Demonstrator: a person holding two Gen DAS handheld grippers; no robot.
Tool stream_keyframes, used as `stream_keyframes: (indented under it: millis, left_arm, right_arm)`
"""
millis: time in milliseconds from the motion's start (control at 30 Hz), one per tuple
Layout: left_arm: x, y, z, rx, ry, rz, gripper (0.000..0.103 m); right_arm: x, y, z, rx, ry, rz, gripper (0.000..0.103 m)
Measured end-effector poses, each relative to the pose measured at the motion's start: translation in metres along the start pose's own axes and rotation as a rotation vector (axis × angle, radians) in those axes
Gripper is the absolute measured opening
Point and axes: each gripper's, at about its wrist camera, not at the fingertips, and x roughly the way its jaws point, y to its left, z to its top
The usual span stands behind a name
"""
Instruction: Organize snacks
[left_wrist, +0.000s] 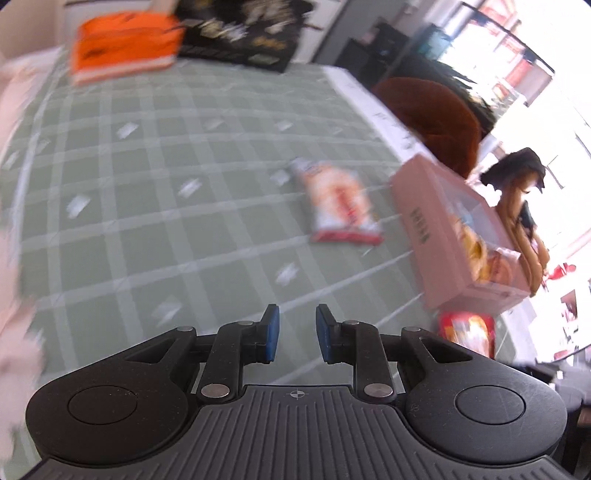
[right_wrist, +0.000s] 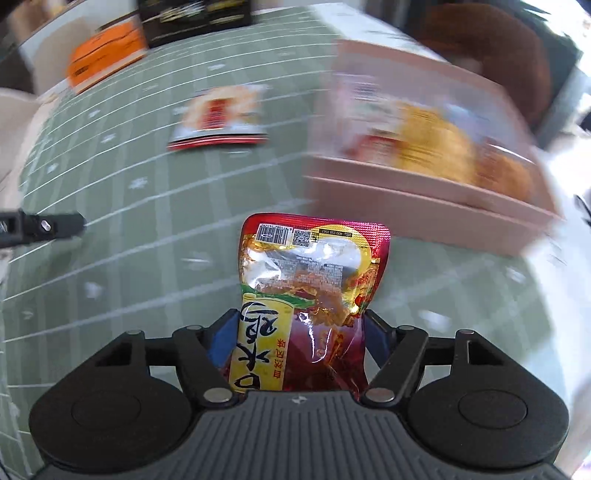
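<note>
We've got the red snack packet (right_wrist: 314, 295) pinched low down in our right claw (right_wrist: 297, 339), most of the bag standing free above the pads, so it could flop or slide out on the way to the pink box (right_wrist: 424, 206) just ahead on the right. The foil looks slick, and a quick swing might shake it loose or clip the box wall. Our right claw sits about half open, pressing both sides of the packet. Our left claw (left_wrist: 297, 334) hangs nearly closed, holding nothing, over the green checked counter (left_wrist: 166, 184). One more packet (left_wrist: 338, 201) lies flat there, beside the box.
</note>
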Motion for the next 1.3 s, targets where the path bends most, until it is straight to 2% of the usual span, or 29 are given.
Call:
stream_keyframes:
  millis: [133, 300, 400, 467, 533, 600, 733, 800, 933, 1000, 1067, 1100, 1167, 1233, 1300]
  left_arm:
    - [0.033, -0.037, 0.045, 0.059, -0.058, -0.003, 0.026]
    - [0.091, -0.068, 0.098, 0.109, -0.157, 0.15, 0.027]
    - [0.133, -0.08, 0.111, 0.189, -0.107, 0.23, 0.028]
    - [0.152, -0.081, 0.108, 0.227, -0.046, 0.263, 0.028]
    - [0.153, -0.082, 0.099, 0.265, -0.034, 0.243, 0.028]
    - [0.146, -0.082, 0.087, 0.308, -0.027, 0.206, 0.027]
    - [0.125, -0.084, 0.055, 0.409, 0.001, 0.134, 0.027]
    - [0.111, -0.081, 0.037, 0.428, 0.008, 0.096, 0.027]
    - [0.08, -0.07, 0.008, 0.348, 0.069, -0.031, 0.027]
    - [0.062, -0.06, -0.004, 0.284, 0.071, -0.071, 0.028]
    - [0.042, -0.045, -0.01, 0.208, 0.035, -0.07, 0.027]
    - [0.034, -0.035, -0.011, 0.16, 0.022, -0.05, 0.027]
    - [0.021, -0.012, -0.012, 0.045, 0.014, -0.018, 0.028]
    - [0.013, 0.006, -0.015, -0.038, 0.026, -0.048, 0.028]
    - [0.006, 0.015, -0.022, -0.068, 0.056, -0.072, 0.028]
  right_arm:
    - [-0.004, -0.045, -0.015, 0.077, 0.001, -0.068, 0.071]
    - [-0.005, -0.071, -0.028, 0.123, -0.007, -0.072, 0.073]
    - [0.0, -0.071, -0.031, 0.093, -0.007, -0.068, 0.08]
    - [0.004, -0.068, -0.031, 0.07, -0.006, -0.069, 0.082]
    - [0.005, -0.072, -0.03, 0.068, 0.011, -0.041, 0.084]
    - [0.006, -0.079, -0.032, 0.08, 0.018, -0.009, 0.088]
    - [0.008, -0.08, -0.035, 0.06, 0.01, -0.003, 0.092]
    - [0.01, -0.08, -0.035, 0.058, 0.008, 0.0, 0.096]
    - [0.013, -0.077, -0.034, 0.064, 0.005, -0.005, 0.099]
    - [0.015, -0.077, -0.033, 0.068, 0.004, -0.007, 0.1]
    - [0.015, -0.076, -0.031, 0.071, 0.015, -0.007, 0.096]
    - [0.013, -0.076, -0.029, 0.069, 0.016, -0.007, 0.089]
    - [0.006, -0.073, -0.024, 0.067, -0.02, -0.025, 0.084]
    - [-0.008, -0.067, -0.019, 0.059, -0.085, -0.029, 0.084]
    - [-0.02, -0.056, -0.01, 0.043, -0.126, -0.008, 0.084]
